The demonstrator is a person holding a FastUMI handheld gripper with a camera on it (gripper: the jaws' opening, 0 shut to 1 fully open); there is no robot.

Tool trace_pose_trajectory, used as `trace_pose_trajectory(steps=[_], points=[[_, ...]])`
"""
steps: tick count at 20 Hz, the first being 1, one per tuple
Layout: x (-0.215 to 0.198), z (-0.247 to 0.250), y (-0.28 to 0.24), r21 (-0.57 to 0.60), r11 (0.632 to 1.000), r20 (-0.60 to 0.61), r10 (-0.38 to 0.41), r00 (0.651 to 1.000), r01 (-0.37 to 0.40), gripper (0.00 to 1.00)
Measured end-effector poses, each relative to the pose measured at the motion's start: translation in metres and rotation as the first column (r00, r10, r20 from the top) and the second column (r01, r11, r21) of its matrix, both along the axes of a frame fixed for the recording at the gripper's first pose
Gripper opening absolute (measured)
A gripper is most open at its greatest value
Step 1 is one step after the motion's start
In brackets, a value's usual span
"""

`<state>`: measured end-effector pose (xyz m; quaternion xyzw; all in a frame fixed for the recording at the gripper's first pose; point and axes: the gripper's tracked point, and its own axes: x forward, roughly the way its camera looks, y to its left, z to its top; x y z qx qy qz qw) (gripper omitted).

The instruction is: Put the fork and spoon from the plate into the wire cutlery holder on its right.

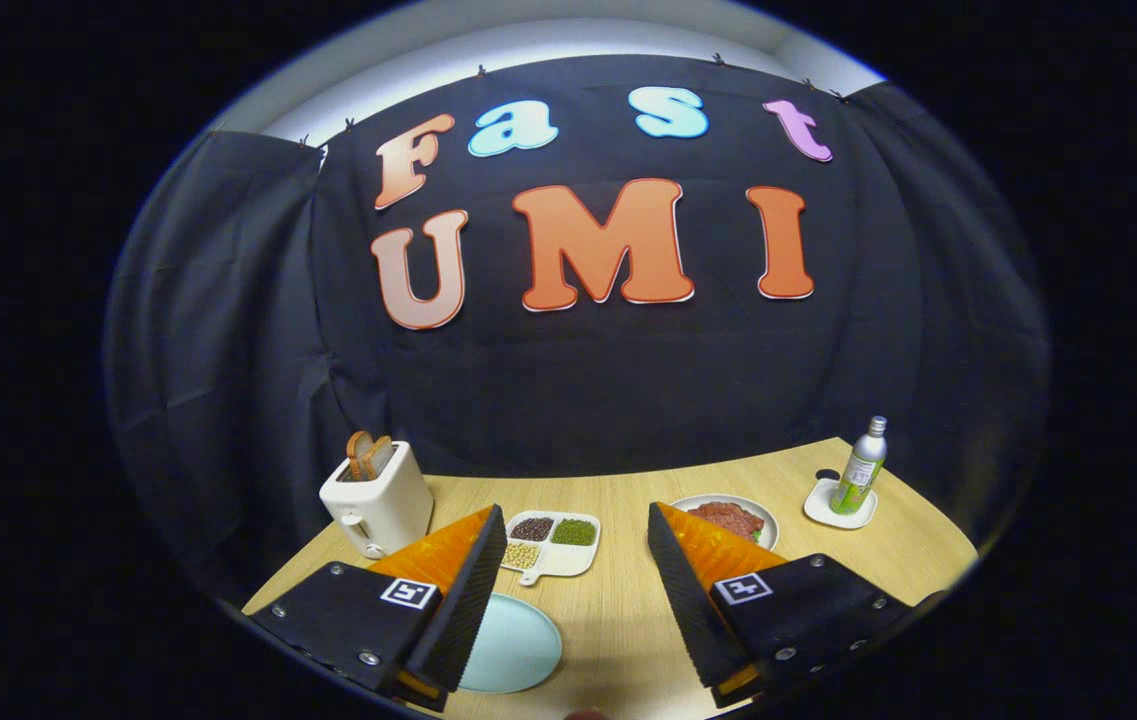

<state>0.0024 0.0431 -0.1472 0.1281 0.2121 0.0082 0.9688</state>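
Black cloth is hung as the booth's far wall, and a pale wooden table (618, 610) is set in front of it. The gripper (576, 530) is held above the near part of the table with its fingers spread wide apart and nothing grasped between them. A light blue plate (518, 650) is seen lying on the table just beside the left finger, partly covered by it; whether a fork or spoon lies on it cannot be told. Beyond the fingers, a white divided tray (556, 545) holding dark, green and pale beans is placed, and to its left a white toaster (380, 500) with bread slices standing in its slot. A plate of red meat slices (733, 515) is partly hidden behind the right fingertip. Farther right, a green-labelled bottle (862, 468) is stood upright on a small white dish (833, 510)
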Motion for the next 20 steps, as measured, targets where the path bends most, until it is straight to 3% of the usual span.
trace_pose_trajectory(steps=[5, 9, 16, 20], points=[[0.001, -0.027, 0.076, 0.013, 0.999, -0.163, 0.052, 0.985, -0.05, 0.88], [-0.001, -0.061, 0.124, 0.069, 0.994, -0.336, 0.103, 0.936, -0.085, 0.88], [-0.034, -0.134, 0.179, 0.136, 0.98, -0.642, 0.197, 0.741, -0.143, 0.88], [-0.045, -0.173, 0.206, 0.162, 0.971, -0.767, 0.235, 0.598, -0.173, 0.85]])
